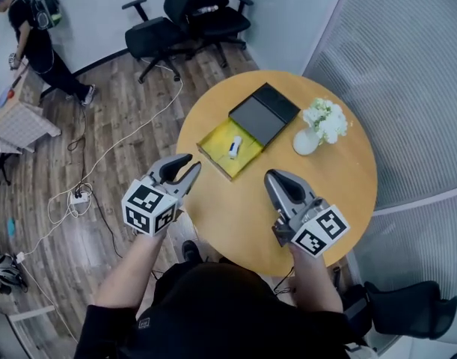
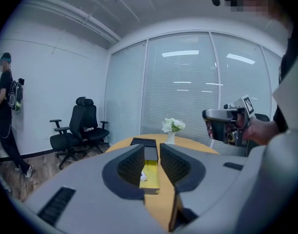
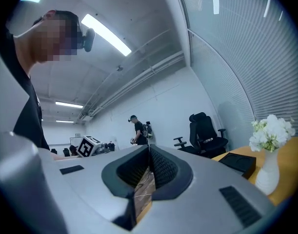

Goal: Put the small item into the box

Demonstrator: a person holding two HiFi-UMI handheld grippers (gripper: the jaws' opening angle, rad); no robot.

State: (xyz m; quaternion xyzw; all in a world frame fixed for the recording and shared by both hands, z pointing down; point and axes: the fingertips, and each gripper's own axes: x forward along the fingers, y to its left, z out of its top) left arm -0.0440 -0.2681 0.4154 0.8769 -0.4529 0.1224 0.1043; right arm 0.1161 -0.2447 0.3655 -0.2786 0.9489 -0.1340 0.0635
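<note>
An open yellow box (image 1: pixel 217 142) lies on the round wooden table (image 1: pixel 235 215), with a small white item (image 1: pixel 234 146) inside it. A flat black lid (image 1: pixel 264 113) rests against the box's far side. My left gripper (image 1: pixel 186 169) hovers at the table's left edge, short of the box, its jaws apart with nothing between them. Through that gap the left gripper view shows the box (image 2: pixel 151 178) and the white item (image 2: pixel 143 176). My right gripper (image 1: pixel 277 182) is over the table's near right part, with its jaws together and nothing held.
A white vase of flowers (image 1: pixel 321 126) stands right of the lid. Two black office chairs (image 1: pixel 187 17) stand beyond the table. Cables and a power strip (image 1: pixel 78 197) lie on the wooden floor at left, where a person (image 1: pixel 37 43) stands. A ribbed glass wall curves along the right.
</note>
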